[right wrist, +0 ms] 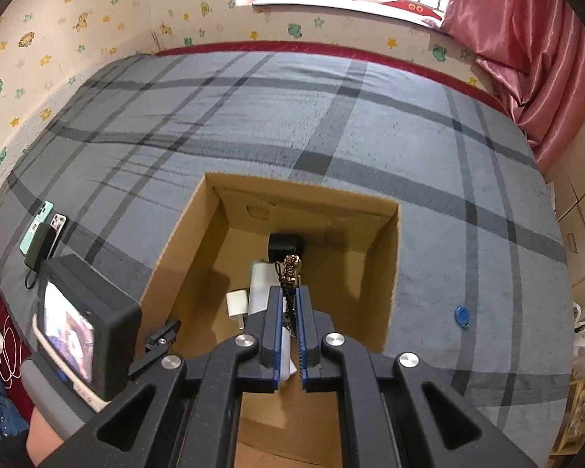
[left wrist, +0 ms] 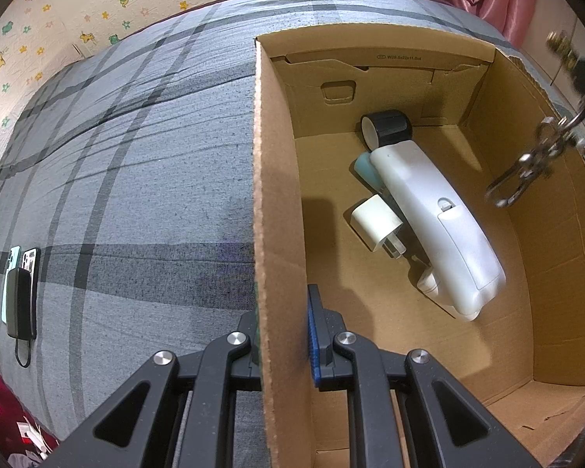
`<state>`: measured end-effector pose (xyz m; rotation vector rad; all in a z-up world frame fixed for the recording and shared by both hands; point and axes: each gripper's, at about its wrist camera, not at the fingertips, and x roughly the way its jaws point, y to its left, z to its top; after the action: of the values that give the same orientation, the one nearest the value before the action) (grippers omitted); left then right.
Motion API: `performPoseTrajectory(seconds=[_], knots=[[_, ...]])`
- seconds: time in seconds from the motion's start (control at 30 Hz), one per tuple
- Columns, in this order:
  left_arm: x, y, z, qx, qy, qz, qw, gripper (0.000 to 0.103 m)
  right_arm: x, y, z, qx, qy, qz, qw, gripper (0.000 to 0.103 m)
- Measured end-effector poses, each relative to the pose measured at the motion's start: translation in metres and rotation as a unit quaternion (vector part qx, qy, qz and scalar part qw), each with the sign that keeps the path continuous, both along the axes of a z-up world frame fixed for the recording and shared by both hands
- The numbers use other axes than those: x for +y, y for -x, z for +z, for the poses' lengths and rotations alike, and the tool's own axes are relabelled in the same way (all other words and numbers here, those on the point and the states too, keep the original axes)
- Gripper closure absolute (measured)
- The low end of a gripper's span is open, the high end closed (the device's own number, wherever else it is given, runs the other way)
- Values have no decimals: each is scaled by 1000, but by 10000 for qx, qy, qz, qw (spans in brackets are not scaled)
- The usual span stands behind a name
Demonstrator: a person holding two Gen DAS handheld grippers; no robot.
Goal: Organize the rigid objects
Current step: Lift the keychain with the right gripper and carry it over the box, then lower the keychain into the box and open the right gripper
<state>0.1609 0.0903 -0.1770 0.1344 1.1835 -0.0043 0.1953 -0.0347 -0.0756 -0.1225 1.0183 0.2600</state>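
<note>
1. Far to your left, two phones (left wrist: 21, 261) and a dark power bank (left wrist: 19, 302) lie together on the grey plaid bedcover (left wrist: 136, 195), well apart from the box.
2. Your left gripper (left wrist: 282, 335) is clamped on the left wall of the cardboard box (left wrist: 279, 195): one finger sits outside the wall, the blue-padded finger (left wrist: 313, 335) inside, and the cardboard is pinched between them.
3. Inside the box, on its floor, you have a black-and-white cylinder (left wrist: 386, 126) near the back wall, a long white device (left wrist: 436, 214) lying diagonally just in front of it, a teal piece (left wrist: 364, 169) tucked under the device's left edge, and a white plug adapter (left wrist: 376, 222) touching the device on its left side.
4. Your right gripper (right wrist: 290, 331) hangs above the open box, pointing steeply down, its jaws closed narrow on a keychain (right wrist: 290, 269). A beaded strand pokes out past the fingertips; in the left wrist view the metal clasps and rings (left wrist: 534, 156) dangle over the right part of the box, blurred.
5. To the right of the box, a small blue round disc (right wrist: 462, 316) lies alone on the bedcover.
</note>
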Motion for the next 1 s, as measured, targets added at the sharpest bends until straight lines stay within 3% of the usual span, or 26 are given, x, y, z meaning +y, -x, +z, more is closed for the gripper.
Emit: performPoseTrajectory(seconds=[0.67,0.7,1.0], knots=[[-1,-2,0,17,-9,-2,10000,88,15,-8,-91,862,135,-6,9962,98],[-1,-2,1,16,-10,-2,10000,88,14,-9,-95,907,116,-15,9958,103],[-1,-2,1,14,-14,-1,10000,88,12,-11,-100,952,98,-19,9954,103]])
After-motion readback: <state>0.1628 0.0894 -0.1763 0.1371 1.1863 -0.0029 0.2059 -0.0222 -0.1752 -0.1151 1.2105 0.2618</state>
